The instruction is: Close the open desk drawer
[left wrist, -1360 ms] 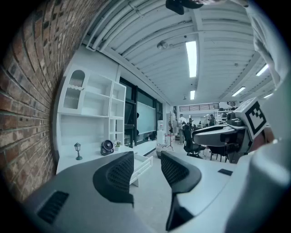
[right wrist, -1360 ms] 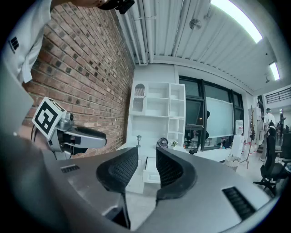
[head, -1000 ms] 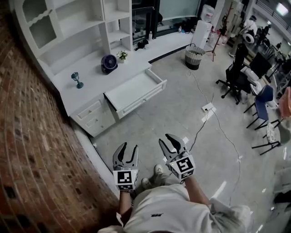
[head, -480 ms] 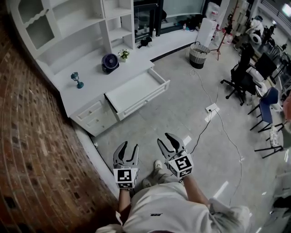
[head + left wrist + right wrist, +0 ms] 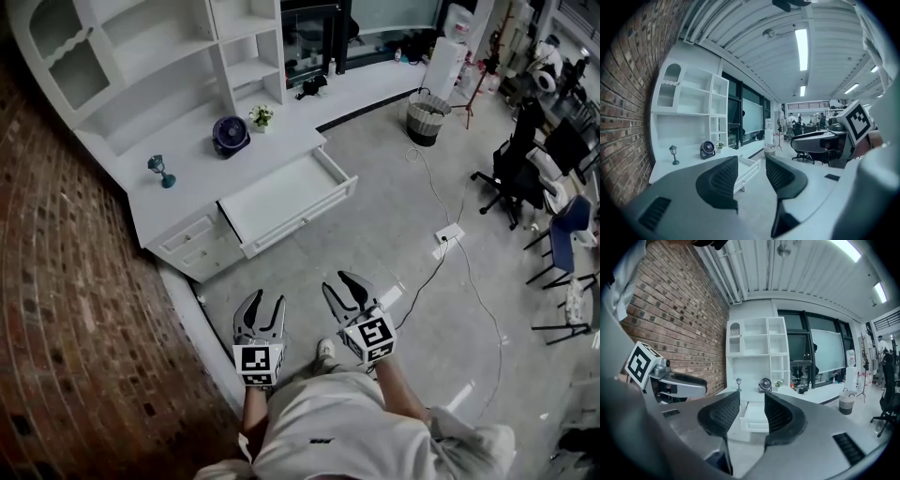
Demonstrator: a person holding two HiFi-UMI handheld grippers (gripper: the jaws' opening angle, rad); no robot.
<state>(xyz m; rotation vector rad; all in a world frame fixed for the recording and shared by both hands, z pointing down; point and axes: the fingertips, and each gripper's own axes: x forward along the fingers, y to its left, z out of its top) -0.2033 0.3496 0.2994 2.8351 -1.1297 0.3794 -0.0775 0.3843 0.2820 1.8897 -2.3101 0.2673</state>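
The white desk drawer stands pulled out from the white desk, its inside empty; it also shows between the jaws as the drawer and the drawer. Both grippers hang well short of it, over the floor near the person's body. My left gripper is open with nothing in it, and so is my right gripper. In the gripper views the left gripper and right gripper each show a gap between empty jaws.
On the desk top stand a small lamp figure, a dark fan and a potted plant. A brick wall runs along the left. A basket, office chairs and a floor cable with power strip lie right.
The desk and drawer have shifted slightly right and down in the head view and look a little nearer. Both grippers stay open in about the same place.
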